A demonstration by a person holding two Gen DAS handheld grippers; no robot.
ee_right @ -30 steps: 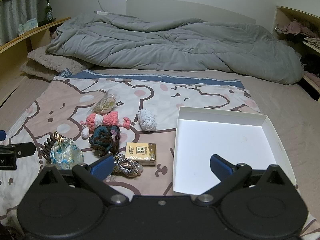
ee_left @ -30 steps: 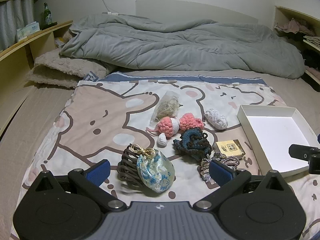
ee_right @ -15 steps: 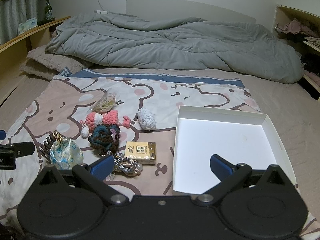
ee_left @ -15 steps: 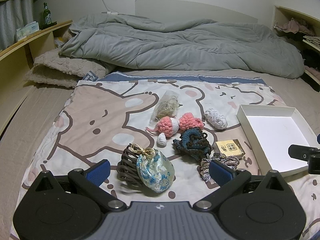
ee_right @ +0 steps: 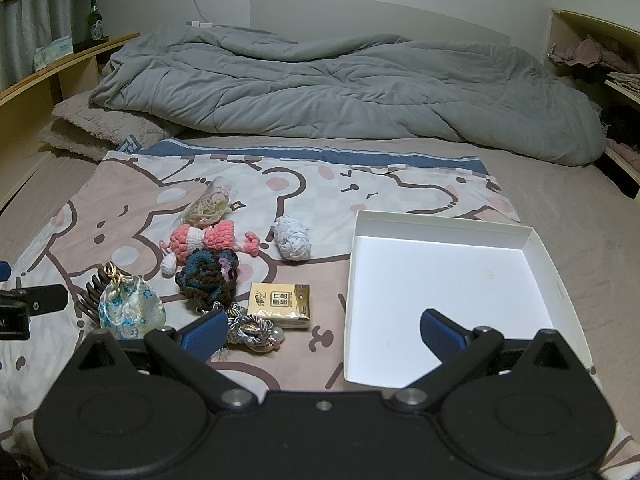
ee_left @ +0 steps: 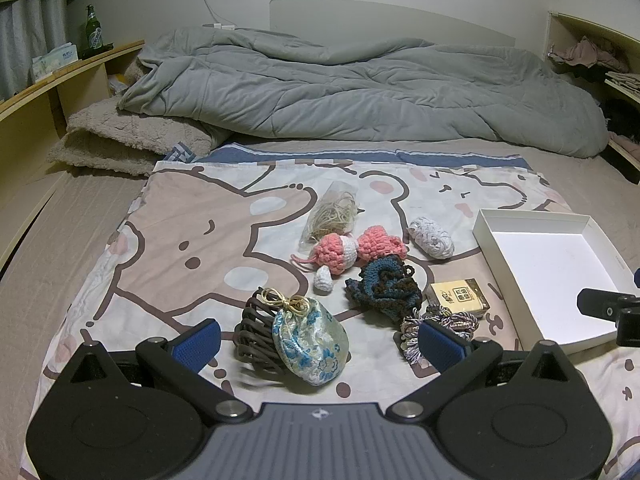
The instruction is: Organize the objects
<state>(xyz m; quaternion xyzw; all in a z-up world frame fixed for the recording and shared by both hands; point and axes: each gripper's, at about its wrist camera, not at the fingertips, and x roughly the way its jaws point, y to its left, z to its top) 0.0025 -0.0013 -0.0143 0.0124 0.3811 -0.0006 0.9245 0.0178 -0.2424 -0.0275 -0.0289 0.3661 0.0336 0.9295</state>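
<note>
white box (ee_right: 448, 226) | long axis runs away from camera | left tool (ee_left: 318, 342) apart | right tool (ee_right: 322, 330) apart

The left gripper (ee_left: 318, 344) is built from matte black plastic: two round discs sit at the near corners, and an angular black arm runs forward from each to a finger. The fingers (ee_left: 197, 341) are faced with blue ribbed pads. A silver screw is set at the base of each arm, and between the screws lies a grey ridged plate marked with a small white emblem.

The right gripper (ee_right: 322, 334) is made the same way, with black discs, silver screws and blue-padded fingers (ee_right: 442, 334), but the plate between its screws is black, with one small screw at its centre.
</note>
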